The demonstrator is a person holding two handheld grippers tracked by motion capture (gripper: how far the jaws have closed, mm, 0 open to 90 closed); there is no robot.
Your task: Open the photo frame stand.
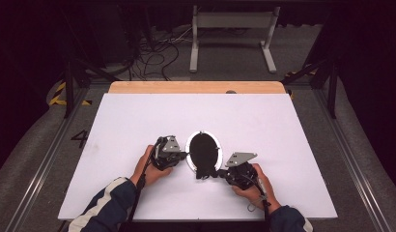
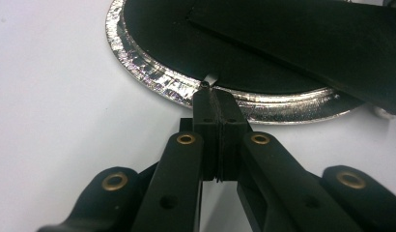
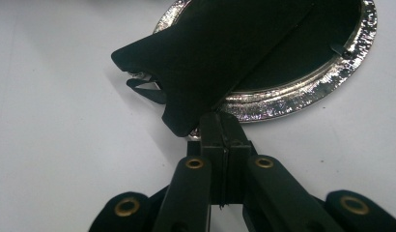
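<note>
An oval silver tray (image 1: 189,153) lay flat on the white tabletop, a little below the middle of the high view, its long axis running up and down the frame. Its rim was shiny, crinkled and foil-like, and its inner face was black. In the left gripper view the rim curved across the upper middle of the frame; in the right gripper view it sat at the upper right.

A black cloth (image 1: 204,153) lay over the tray, covering most of its inside. Its lower end reached past the rim onto the tabletop, and its edge crossed the tray as a straight diagonal fold.
</note>
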